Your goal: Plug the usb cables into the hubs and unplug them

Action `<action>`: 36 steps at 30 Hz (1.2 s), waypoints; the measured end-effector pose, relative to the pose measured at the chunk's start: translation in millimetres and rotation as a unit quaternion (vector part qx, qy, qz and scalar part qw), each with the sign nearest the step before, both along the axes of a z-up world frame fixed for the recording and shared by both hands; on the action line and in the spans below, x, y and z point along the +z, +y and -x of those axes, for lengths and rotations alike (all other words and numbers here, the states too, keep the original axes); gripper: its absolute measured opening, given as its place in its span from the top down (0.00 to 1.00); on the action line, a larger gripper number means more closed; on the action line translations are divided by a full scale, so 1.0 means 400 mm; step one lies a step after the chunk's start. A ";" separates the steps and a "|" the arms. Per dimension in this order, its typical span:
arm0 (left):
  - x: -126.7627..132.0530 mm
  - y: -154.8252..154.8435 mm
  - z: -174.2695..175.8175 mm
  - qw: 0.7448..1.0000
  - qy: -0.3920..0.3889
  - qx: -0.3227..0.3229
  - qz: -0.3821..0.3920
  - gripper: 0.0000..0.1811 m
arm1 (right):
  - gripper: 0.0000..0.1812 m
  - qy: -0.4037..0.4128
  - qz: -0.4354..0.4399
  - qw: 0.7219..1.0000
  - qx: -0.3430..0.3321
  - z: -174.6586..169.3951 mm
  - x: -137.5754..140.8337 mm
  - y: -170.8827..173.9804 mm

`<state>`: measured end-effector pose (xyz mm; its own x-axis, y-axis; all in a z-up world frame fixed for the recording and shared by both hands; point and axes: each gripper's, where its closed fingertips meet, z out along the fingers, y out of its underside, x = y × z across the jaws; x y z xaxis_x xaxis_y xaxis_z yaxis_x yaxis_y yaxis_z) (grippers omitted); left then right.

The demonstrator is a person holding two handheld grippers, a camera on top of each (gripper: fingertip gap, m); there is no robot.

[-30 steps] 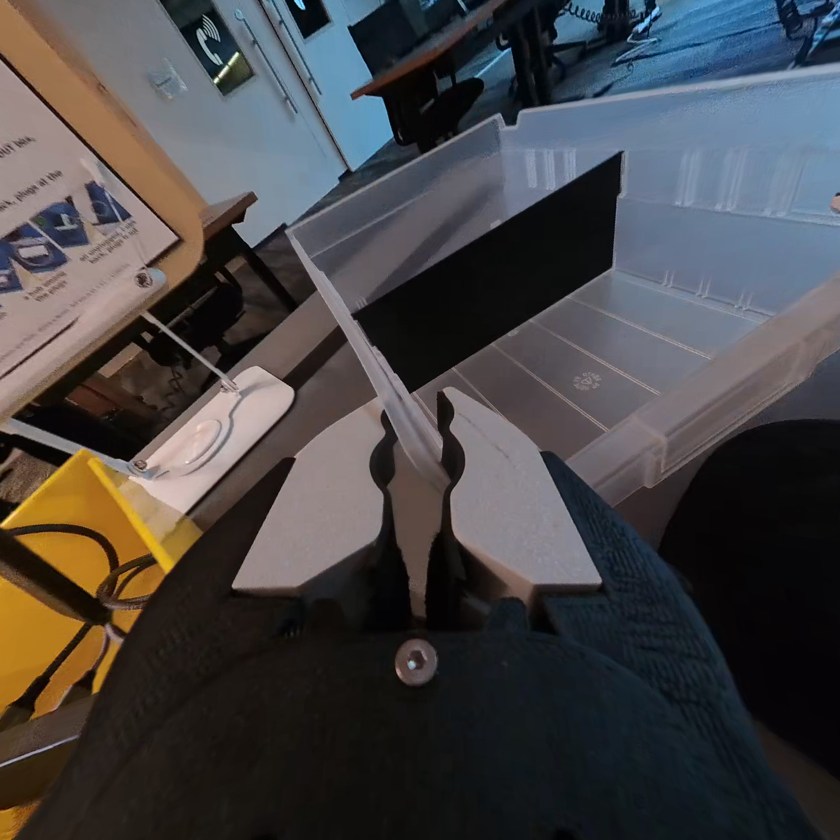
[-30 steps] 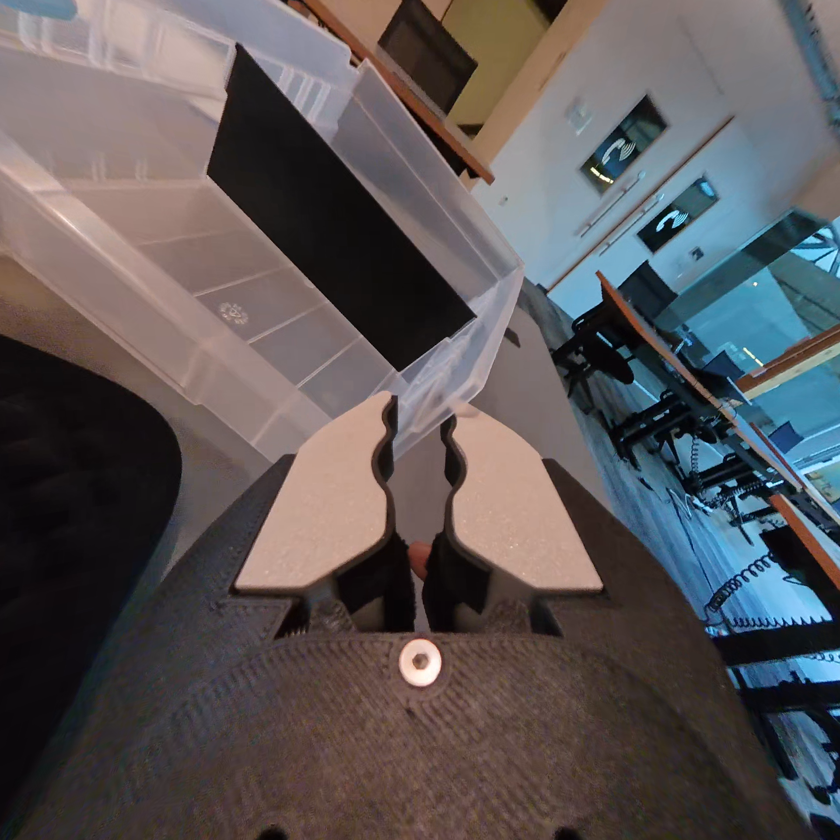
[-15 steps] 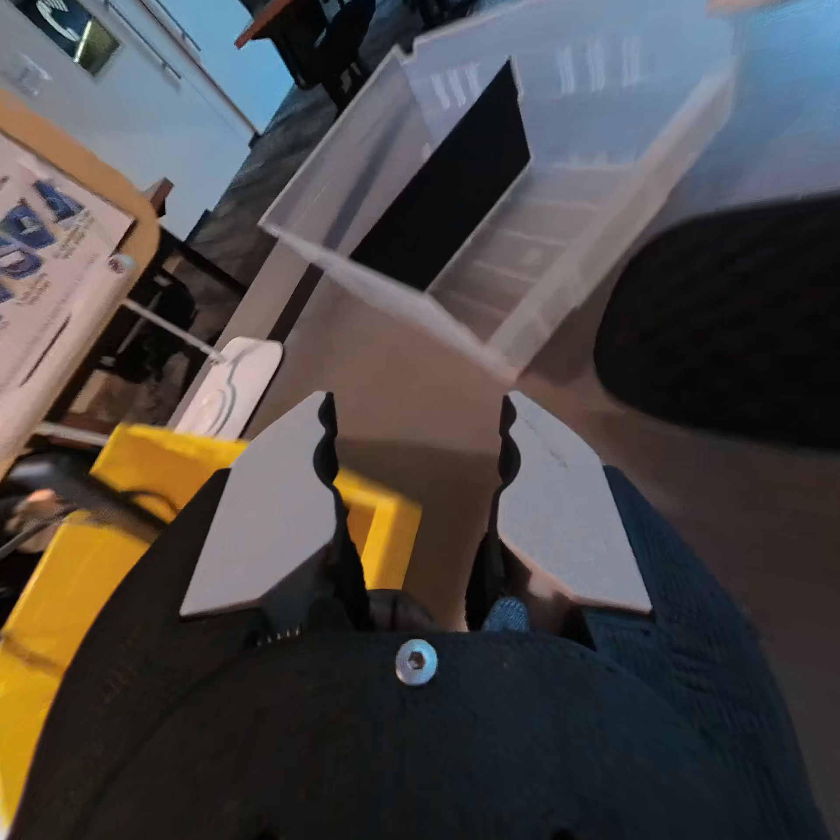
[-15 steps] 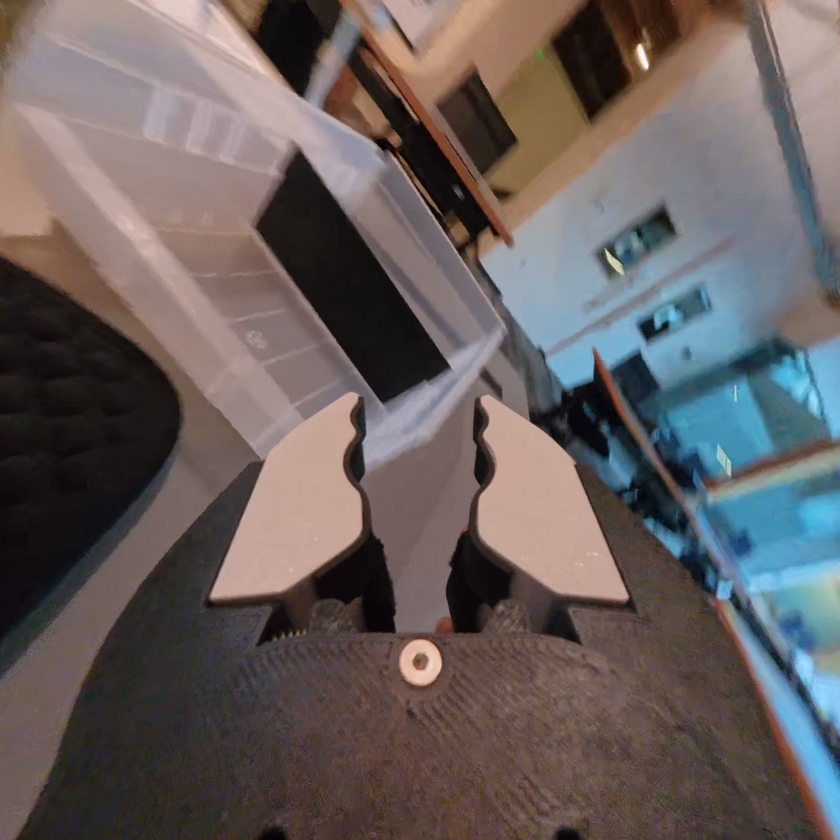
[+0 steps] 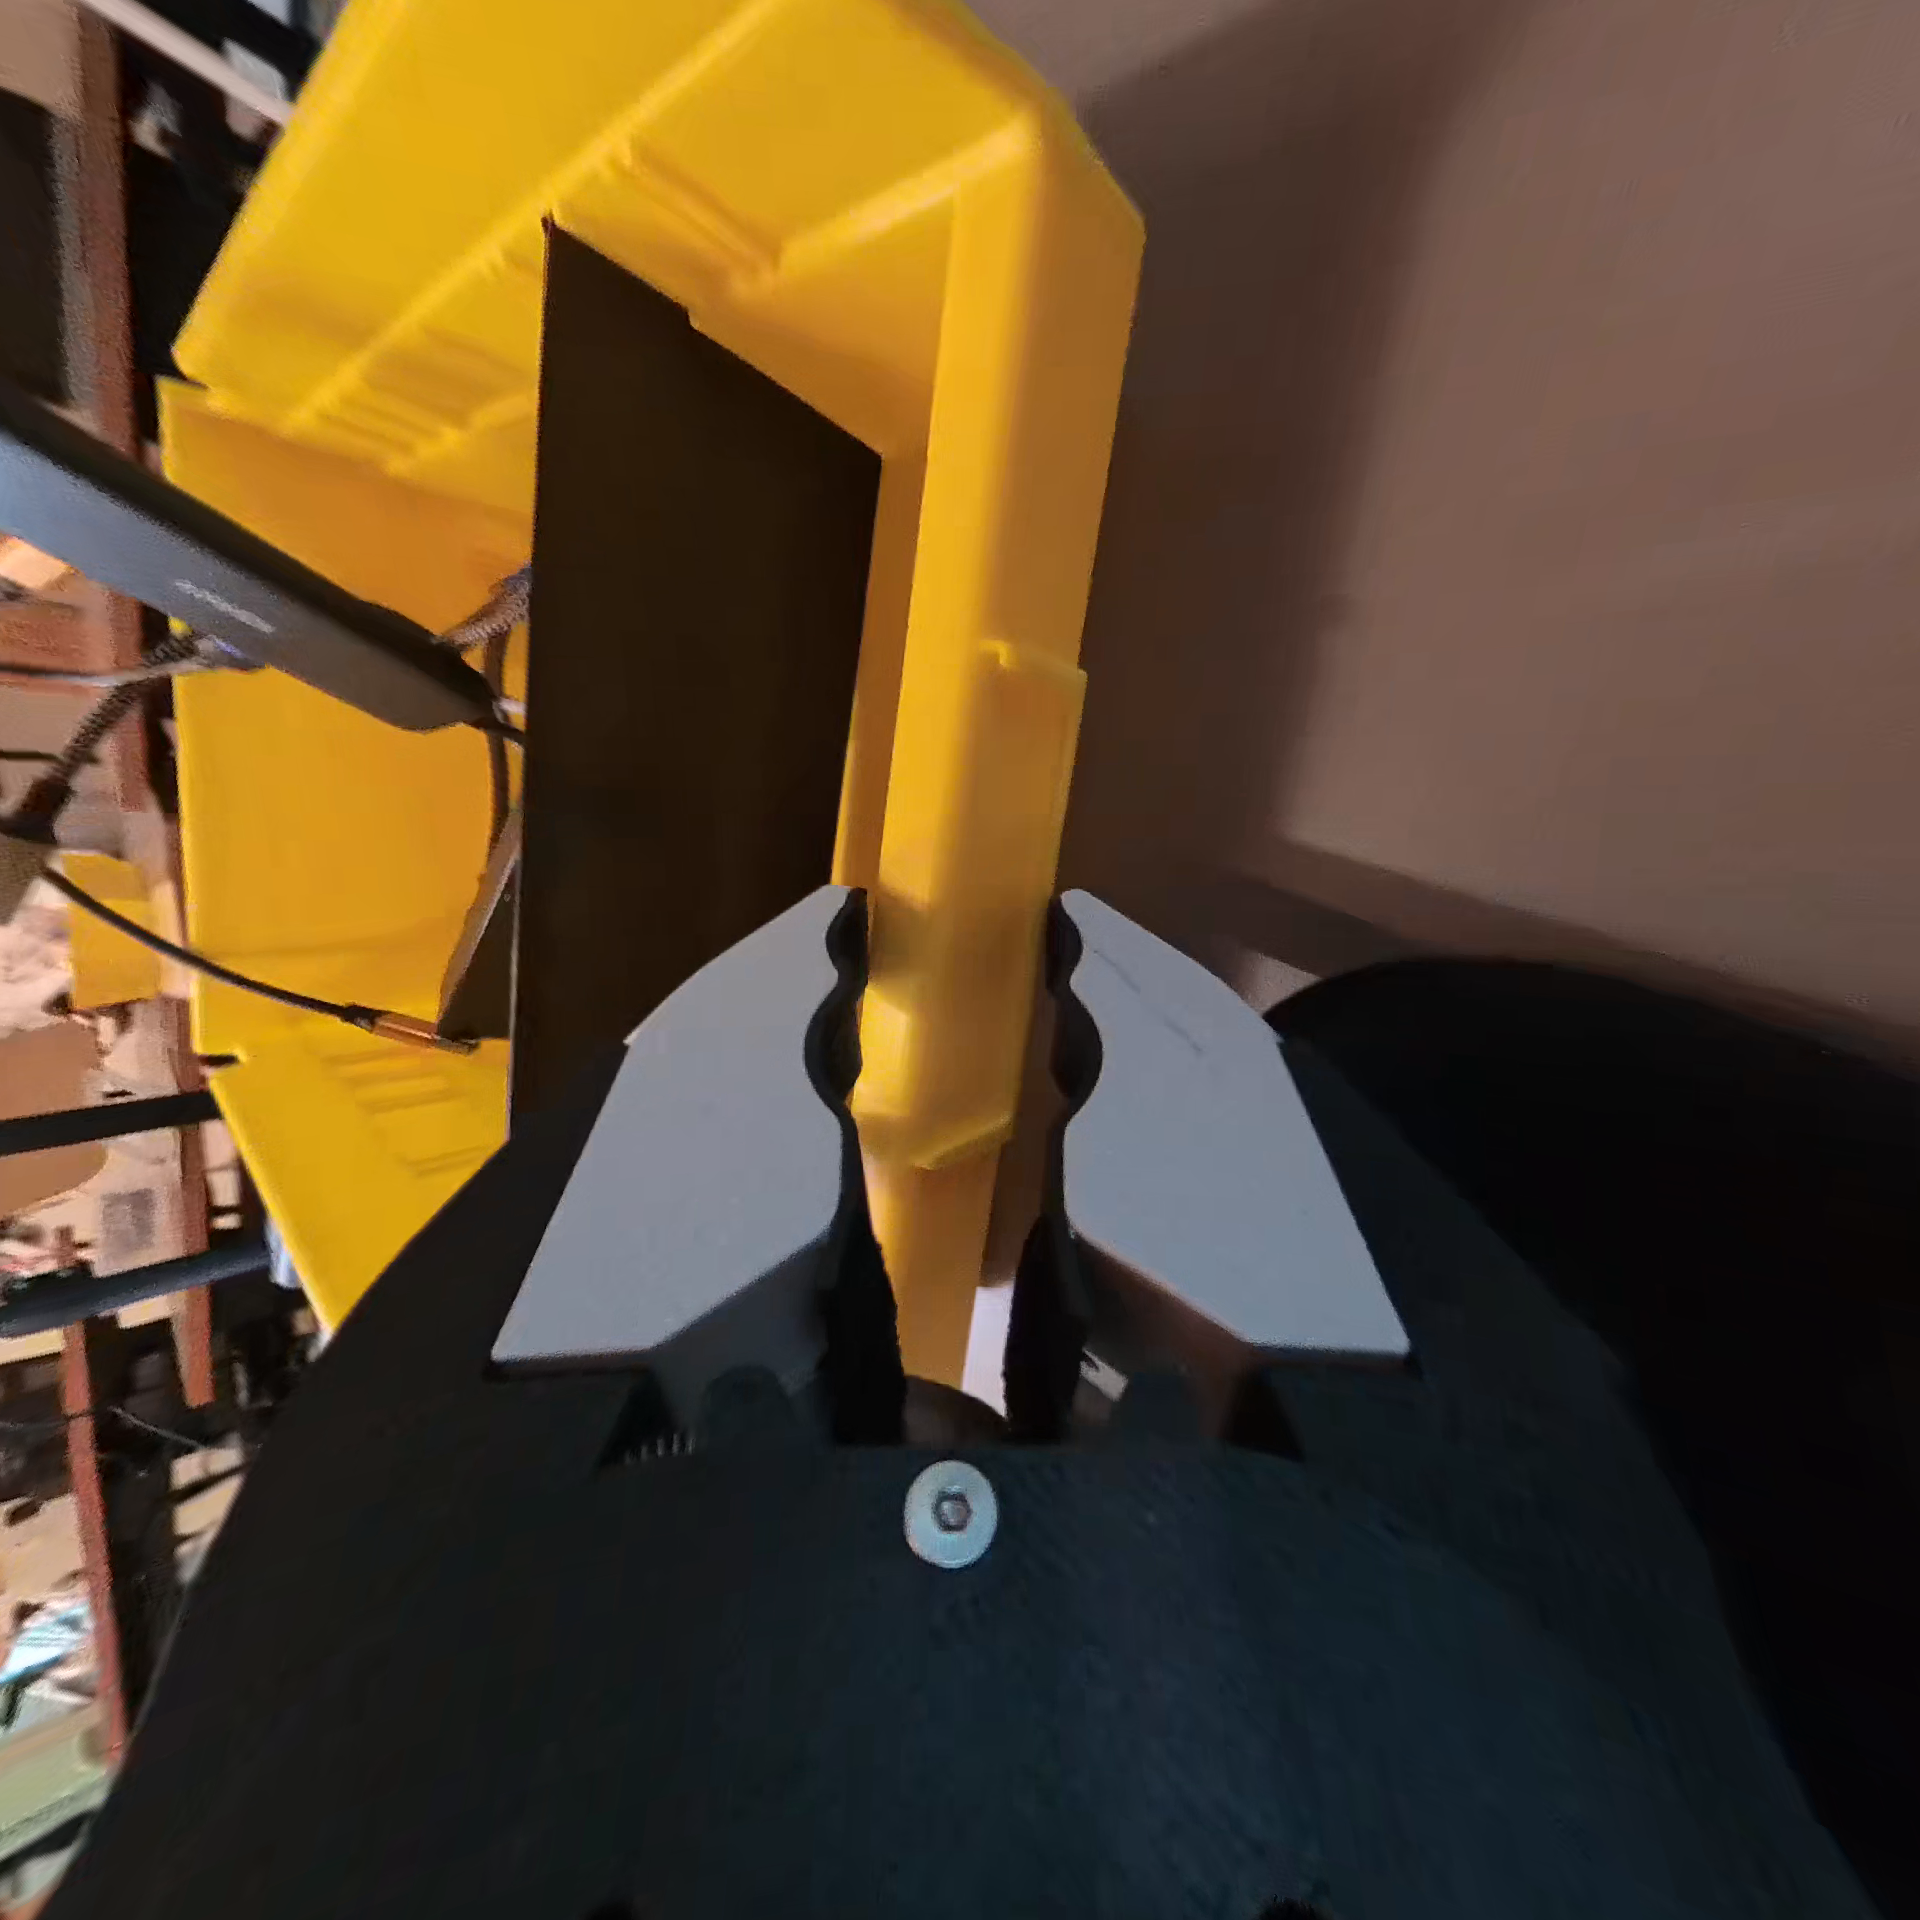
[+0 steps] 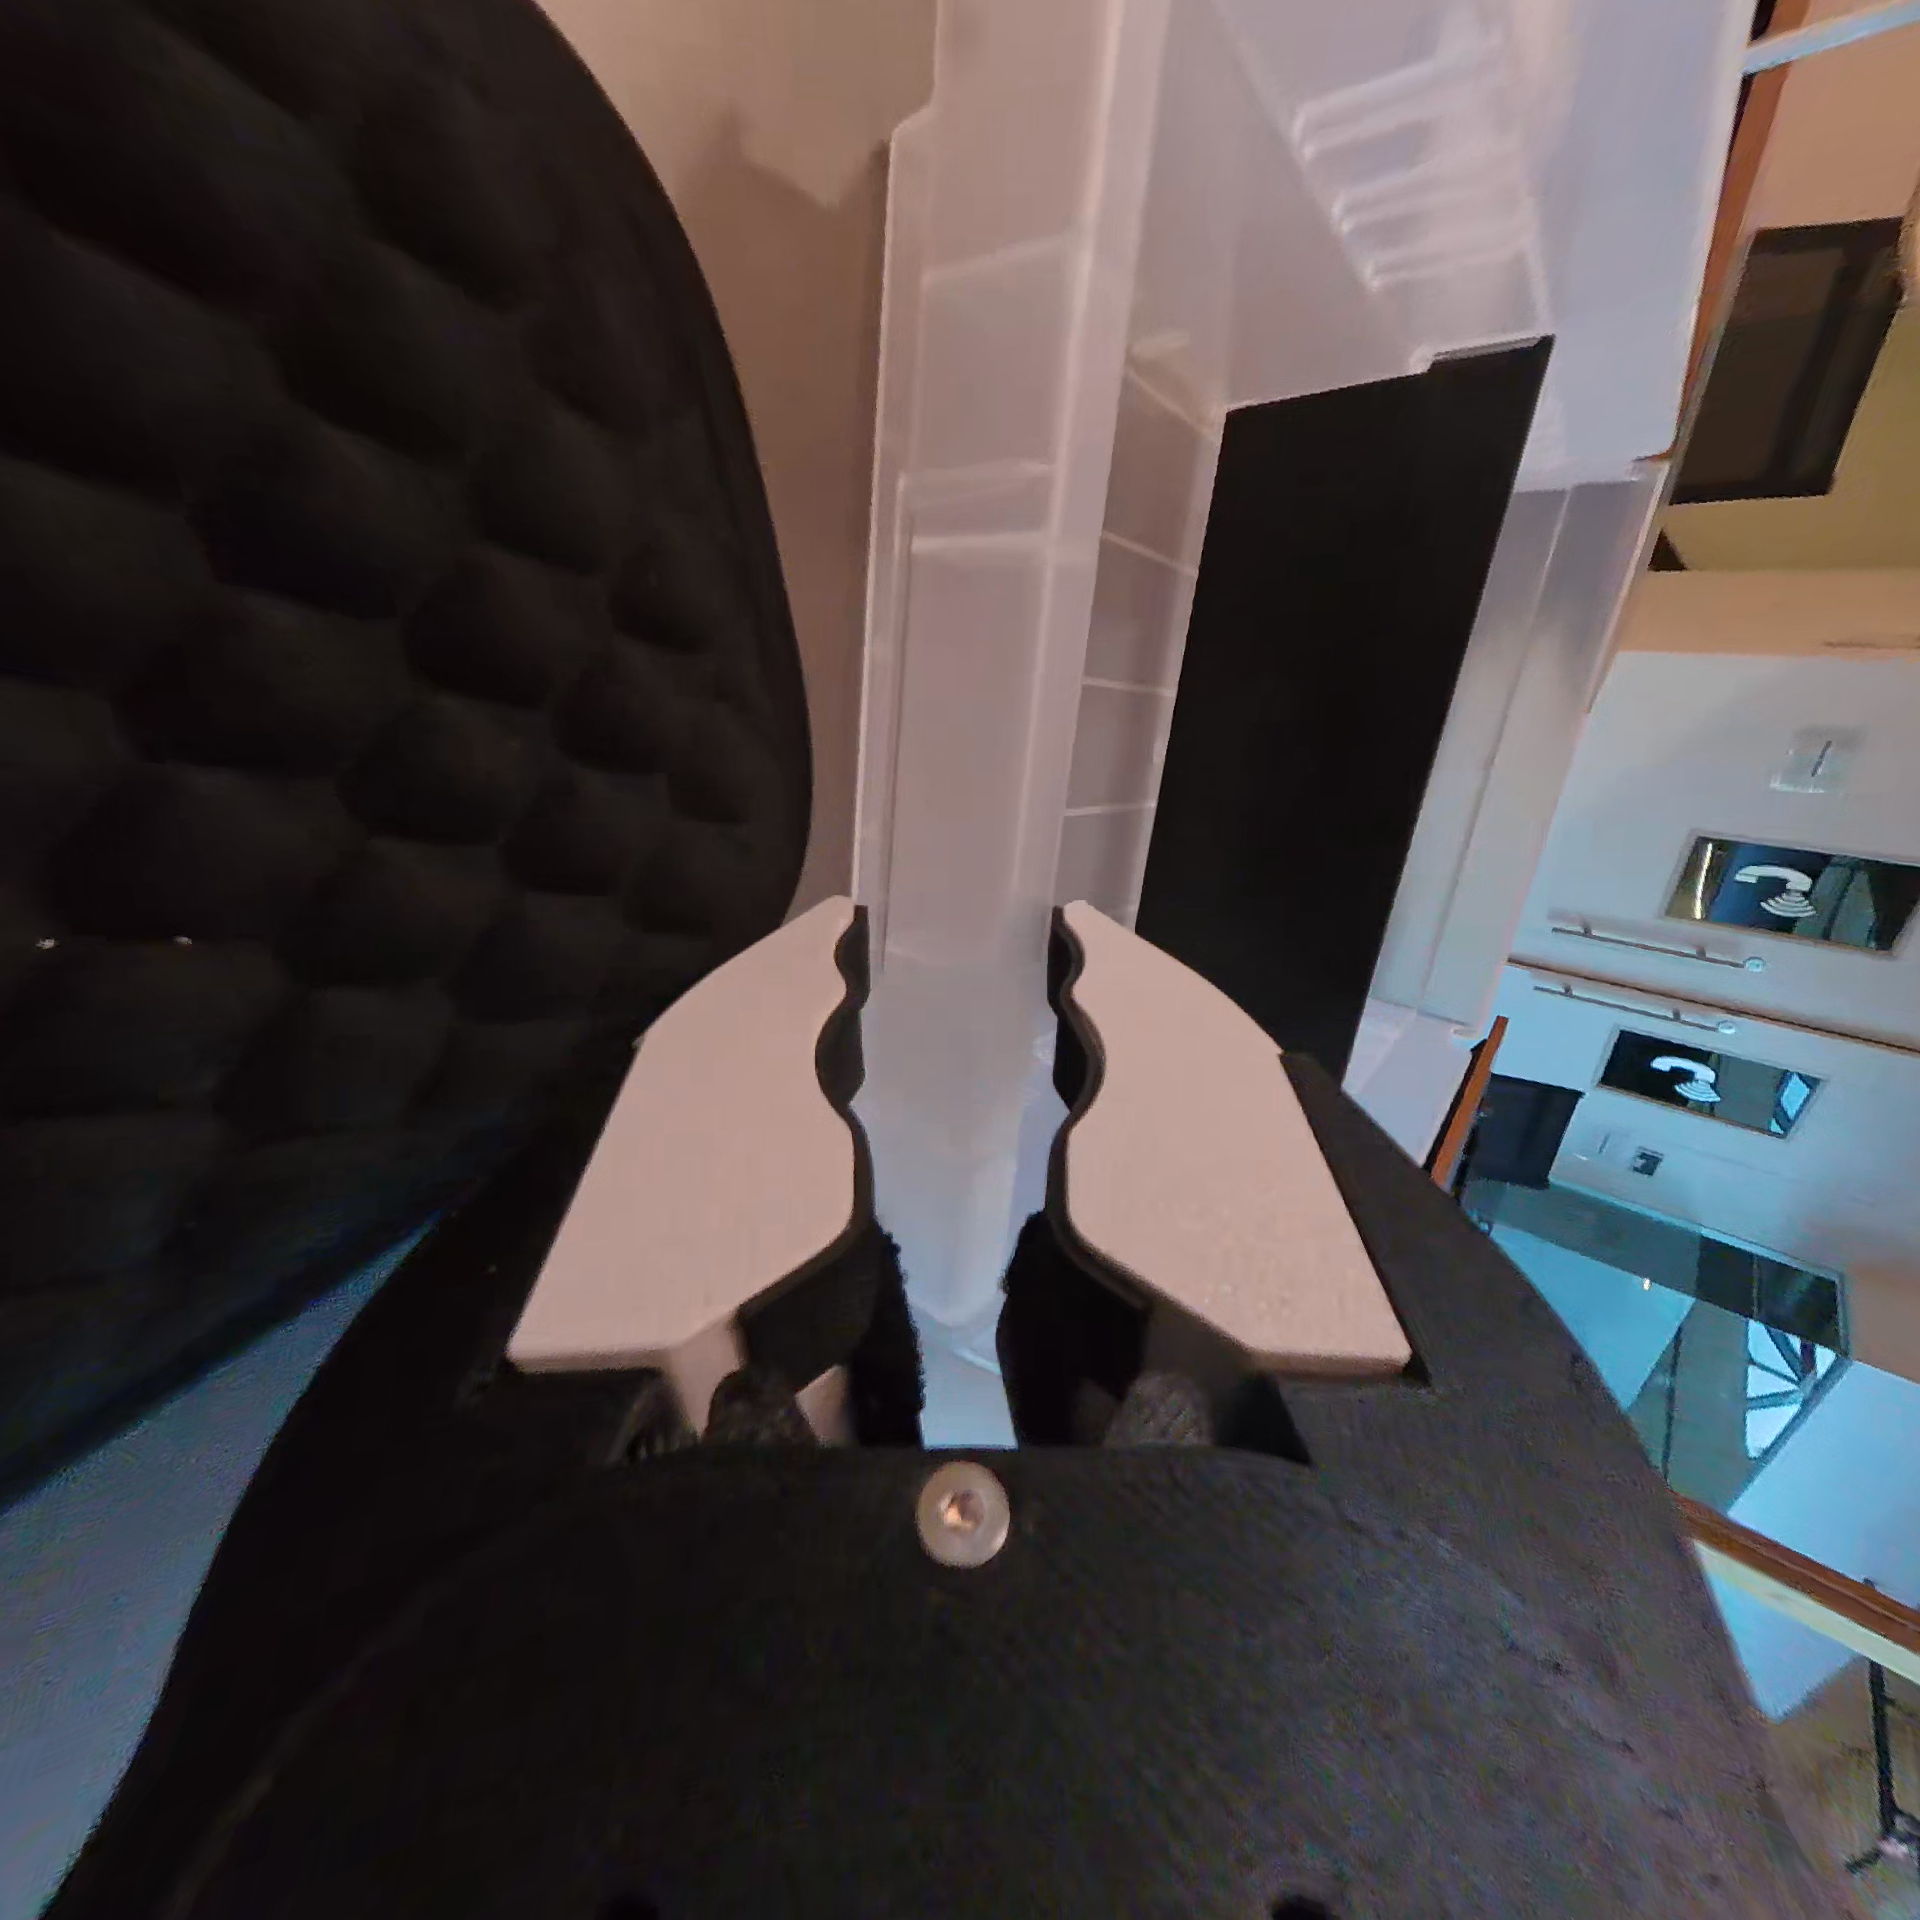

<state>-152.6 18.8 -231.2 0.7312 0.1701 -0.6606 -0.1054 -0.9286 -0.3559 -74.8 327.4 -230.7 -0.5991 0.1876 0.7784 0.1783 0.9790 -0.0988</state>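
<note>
Left gripper (image 5: pixel 951 935): jaws part open, straddling the rim wall of the yellow bin (image 5: pixel 997 582); contact with the wall cannot be told, a slight gap shows on the right side. Black divider panel (image 5: pixel 686 665) stands inside the bin. Beyond it, at the frame's left edge, a dark slim hub (image 5: pixel 229 603), cut off, with braided cable (image 5: pixel 488 613) at its tip; a second cable with a metal plug (image 5: pixel 405 1032) lies lower, partly hidden by the divider. Picture blurred; ports not legible. Right gripper (image 6: pixel 954 925): jaws part open either side of the clear bin (image 6: pixel 987 623) rim, whether gripping cannot be told. Black divider (image 6: pixel 1340 675) inside. Dimpled black pad (image 6: pixel 343 582) on the bench (image 5: pixel 1558 416), cut off left.
</note>
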 end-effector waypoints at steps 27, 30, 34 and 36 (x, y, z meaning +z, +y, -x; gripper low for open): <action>0.010 -0.569 -0.090 0.991 0.012 0.131 0.004 0.80 | 0.81 0.056 -0.006 0.990 -0.131 -0.138 0.000 0.369; 0.011 -0.607 -0.119 0.993 0.017 0.118 -0.019 0.80 | 0.81 0.070 0.007 0.992 -0.108 -0.151 0.001 0.392; 0.013 -0.642 -0.144 0.991 0.022 0.122 -0.057 0.80 | 0.81 0.075 0.009 0.992 -0.103 -0.173 0.002 0.412; 0.013 -0.657 -0.156 0.990 0.019 0.128 -0.060 0.79 | 0.80 0.077 0.009 0.991 -0.110 -0.183 0.002 0.423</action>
<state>-90.0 -244.1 -226.1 0.6289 0.4256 -0.6506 0.1115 -0.8775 -0.4664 -1.8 496.4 -229.9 -0.4167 0.3143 0.8530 0.3680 0.9163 -0.1578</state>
